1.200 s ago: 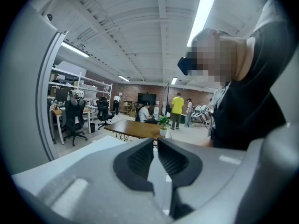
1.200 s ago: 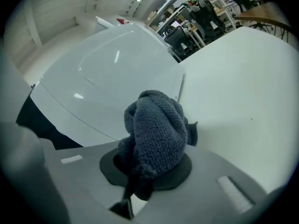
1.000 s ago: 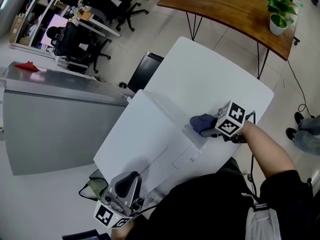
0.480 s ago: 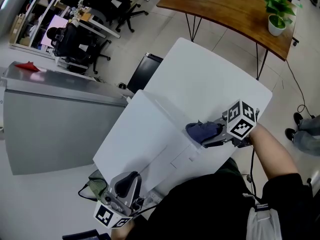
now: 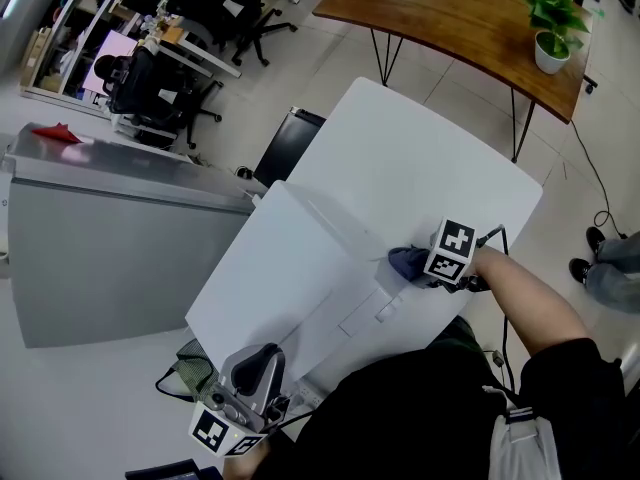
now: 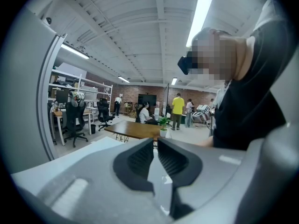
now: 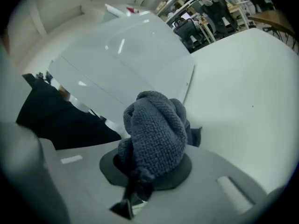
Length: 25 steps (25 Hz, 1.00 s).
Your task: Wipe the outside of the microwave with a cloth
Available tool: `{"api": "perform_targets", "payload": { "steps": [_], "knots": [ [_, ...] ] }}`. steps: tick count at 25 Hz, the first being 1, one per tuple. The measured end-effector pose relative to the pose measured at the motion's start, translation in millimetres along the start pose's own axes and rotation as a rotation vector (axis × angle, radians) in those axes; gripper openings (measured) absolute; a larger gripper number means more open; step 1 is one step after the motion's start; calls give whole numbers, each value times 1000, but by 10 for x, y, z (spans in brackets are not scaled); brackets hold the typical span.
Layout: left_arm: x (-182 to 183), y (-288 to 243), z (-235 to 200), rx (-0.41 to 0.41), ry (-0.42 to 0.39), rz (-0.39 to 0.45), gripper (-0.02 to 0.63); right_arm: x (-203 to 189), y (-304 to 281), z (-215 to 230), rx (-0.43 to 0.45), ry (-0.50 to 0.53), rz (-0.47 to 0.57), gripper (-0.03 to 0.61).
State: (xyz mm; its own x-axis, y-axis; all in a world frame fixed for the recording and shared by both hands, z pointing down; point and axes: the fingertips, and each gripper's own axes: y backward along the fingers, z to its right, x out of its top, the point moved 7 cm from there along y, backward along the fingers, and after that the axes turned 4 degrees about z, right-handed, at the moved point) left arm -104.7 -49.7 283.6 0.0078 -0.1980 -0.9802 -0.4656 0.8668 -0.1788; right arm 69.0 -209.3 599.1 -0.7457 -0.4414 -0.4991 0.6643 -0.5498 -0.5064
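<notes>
The white microwave [image 5: 290, 268] stands on a white table [image 5: 430, 148], seen from above. My right gripper [image 5: 422, 264] is shut on a bunched grey-blue knitted cloth [image 5: 407, 260], which presses against the microwave's right side near its front corner. In the right gripper view the cloth [image 7: 156, 132] fills the jaws of the right gripper [image 7: 152, 164], with the microwave [image 7: 121, 64] just behind it. My left gripper [image 5: 260, 363] hangs low at the microwave's front left, away from the cloth. In the left gripper view the left gripper [image 6: 155, 155] has its jaws shut on nothing.
A grey cabinet [image 5: 110, 238] stands left of the table. A wooden table [image 5: 450, 18] with a potted plant [image 5: 555, 23] is at the back, and office chairs [image 5: 160, 88] at the far left. A black bin [image 5: 290, 143] sits by the white table's far edge.
The right gripper swung out to the right half a second ago and has come back in against the microwave's side, the cloth staying by the same corner. The left gripper has not moved.
</notes>
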Motion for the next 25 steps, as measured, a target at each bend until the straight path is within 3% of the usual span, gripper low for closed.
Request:
{"api": "perform_targets", "payload": {
  "steps": [2,8,14,19,25],
  "knots": [
    [4,21,27,4,0,2,28,-70,-96,58,-67,5,-68,44],
    [-8,153,104,29,0,26,28,-203,-257,242,-158,-18,-125,45],
    [35,629,284,58,-21,94,28,-166,76,156,-255,-53,16,44],
    [-7,1391,509,87,-39,166,27,-83,413,-323,-382,-36,134,44],
    [-39,2310,860,104,-53,278,27,-133,626,-1327,-560,23,257,46]
  ]
}}
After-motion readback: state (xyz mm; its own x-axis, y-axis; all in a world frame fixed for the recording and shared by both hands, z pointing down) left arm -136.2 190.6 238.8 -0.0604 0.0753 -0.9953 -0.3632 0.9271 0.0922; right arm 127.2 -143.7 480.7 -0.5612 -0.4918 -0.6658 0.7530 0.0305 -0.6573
